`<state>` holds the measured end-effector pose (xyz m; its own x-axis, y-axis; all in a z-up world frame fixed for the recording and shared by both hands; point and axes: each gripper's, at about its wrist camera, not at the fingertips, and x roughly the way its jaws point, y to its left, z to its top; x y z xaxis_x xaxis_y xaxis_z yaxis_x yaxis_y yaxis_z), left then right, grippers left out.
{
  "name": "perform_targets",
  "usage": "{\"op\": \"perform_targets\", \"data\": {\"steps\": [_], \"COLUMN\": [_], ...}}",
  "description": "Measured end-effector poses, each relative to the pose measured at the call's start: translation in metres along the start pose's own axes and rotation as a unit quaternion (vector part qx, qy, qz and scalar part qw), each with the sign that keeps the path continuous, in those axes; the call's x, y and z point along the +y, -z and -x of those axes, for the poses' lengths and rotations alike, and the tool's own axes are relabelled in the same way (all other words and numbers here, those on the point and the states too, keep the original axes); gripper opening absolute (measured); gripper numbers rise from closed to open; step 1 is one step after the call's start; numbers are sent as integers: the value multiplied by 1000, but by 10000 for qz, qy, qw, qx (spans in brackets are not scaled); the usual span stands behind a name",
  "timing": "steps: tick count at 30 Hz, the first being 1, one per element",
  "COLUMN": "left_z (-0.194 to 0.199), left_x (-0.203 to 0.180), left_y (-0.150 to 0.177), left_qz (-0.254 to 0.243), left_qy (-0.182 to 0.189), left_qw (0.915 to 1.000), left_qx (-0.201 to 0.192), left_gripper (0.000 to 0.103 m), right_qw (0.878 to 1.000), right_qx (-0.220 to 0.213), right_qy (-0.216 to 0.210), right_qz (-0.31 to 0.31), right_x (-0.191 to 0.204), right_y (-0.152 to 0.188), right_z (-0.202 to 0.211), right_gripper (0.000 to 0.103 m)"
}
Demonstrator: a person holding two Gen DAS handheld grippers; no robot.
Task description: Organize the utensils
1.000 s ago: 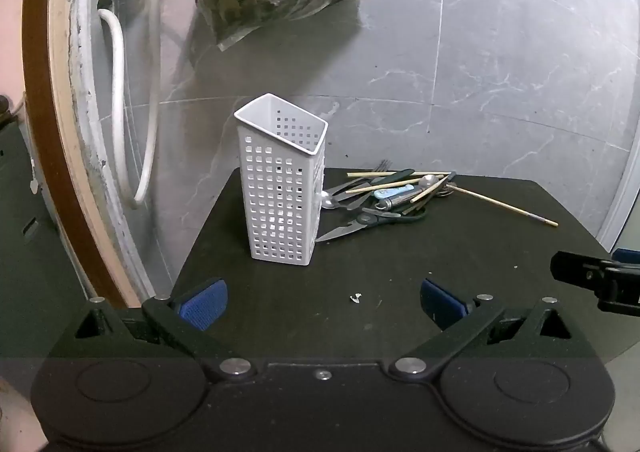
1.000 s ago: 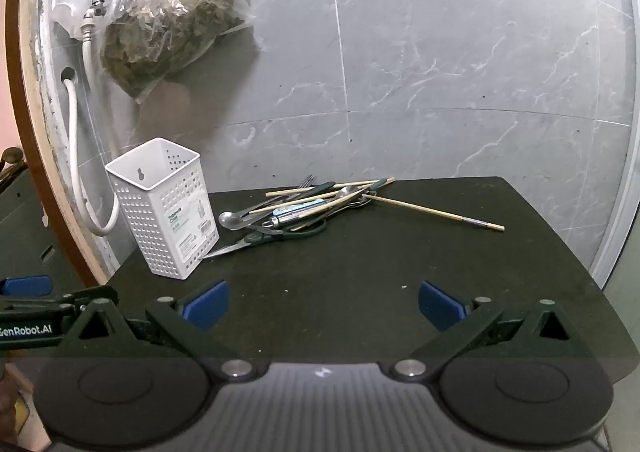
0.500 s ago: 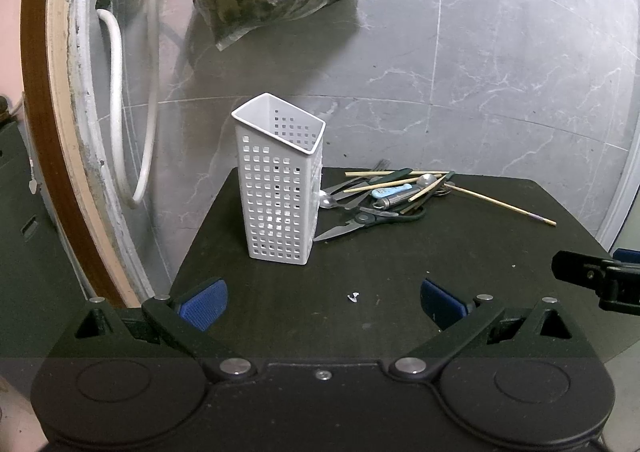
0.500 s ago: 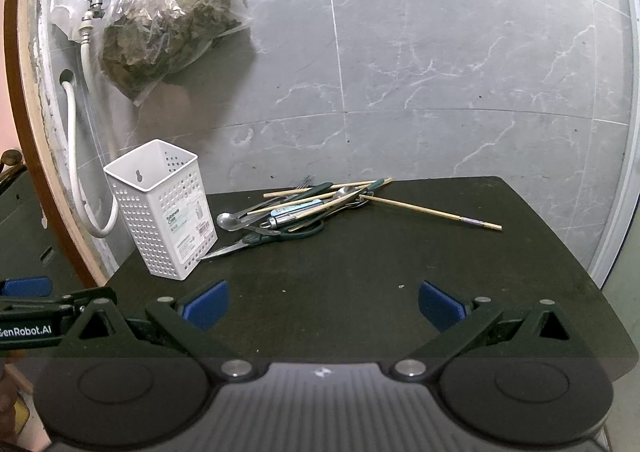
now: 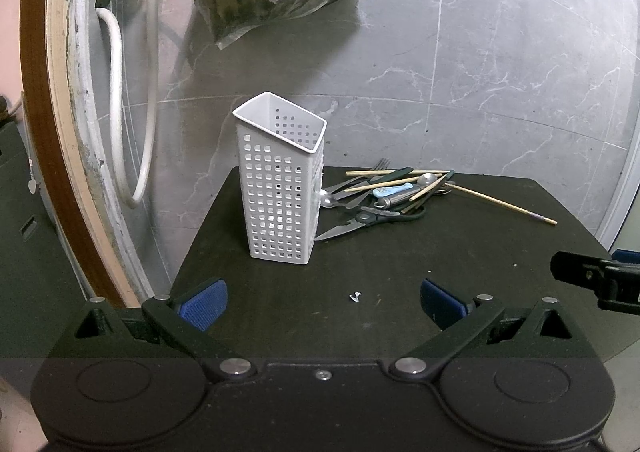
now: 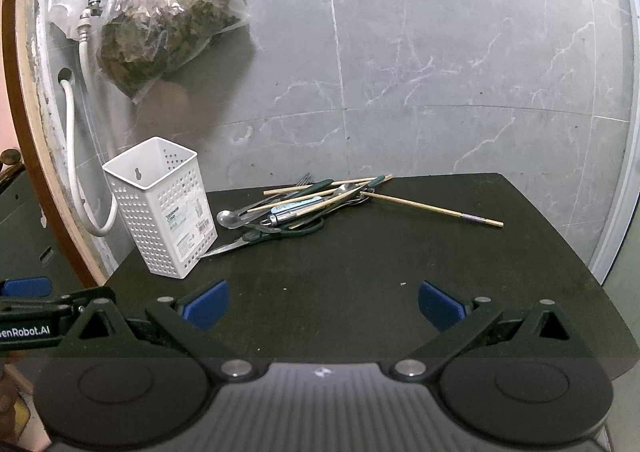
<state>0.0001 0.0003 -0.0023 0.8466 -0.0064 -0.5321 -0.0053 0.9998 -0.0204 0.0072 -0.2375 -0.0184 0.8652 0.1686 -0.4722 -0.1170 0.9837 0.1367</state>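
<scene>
- Left wrist view: the left gripper (image 5: 323, 302) hovered over the near edge of the dark worktop (image 5: 400, 264), its jaws spread wide with nothing between the blue pads (image 5: 204, 302).
- Ahead of it, the white perforated holder (image 5: 280, 188) stood upright on the left part of the worktop, showing nothing inside.
- Just right of the holder lay the pile of utensils (image 5: 392, 192): a fork, a spoon, dark-handled pieces, a blue-handled tool and wooden chopsticks, all crossed over one another. The scissors (image 5: 360, 221) lay at the pile's near side, their blades pointing toward the holder's base.
- One chopstick (image 5: 508, 205) stuck out to the right, away from the heap.
- A small white scrap (image 5: 354, 296) lay on the worktop between the pads.
- The right gripper (image 5: 600, 278) showed only partly at the right edge.
- Right wrist view: the right gripper (image 6: 323, 304) also hung above the worktop's near edge, jaws parted and holding nothing.
- The holder stood at the far left, the pile of utensils to its right near the grey tiled wall (image 6: 440, 52).
- A plastic bag (image 6: 168, 16) of dried leaves hung on the wall by a tap and white hose (image 6: 72, 156).
</scene>
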Motion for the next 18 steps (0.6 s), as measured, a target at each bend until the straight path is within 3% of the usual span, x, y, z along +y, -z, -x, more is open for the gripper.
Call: {"op": "perform_targets", "data": {"steps": [18], "left_z": [-3], "left_x": [4], "left_y": [2], "left_qz": [30], "left_qy": [13], "left_qw": [10000], "left_qx": [-2], "left_gripper": [102], "right_qw": [10000], "right_qx": [9], "right_qy": [1], "right_qz": [40], "right_x": [5], "right_y": [-3], "right_z": [-3], "right_gripper": [103]}}
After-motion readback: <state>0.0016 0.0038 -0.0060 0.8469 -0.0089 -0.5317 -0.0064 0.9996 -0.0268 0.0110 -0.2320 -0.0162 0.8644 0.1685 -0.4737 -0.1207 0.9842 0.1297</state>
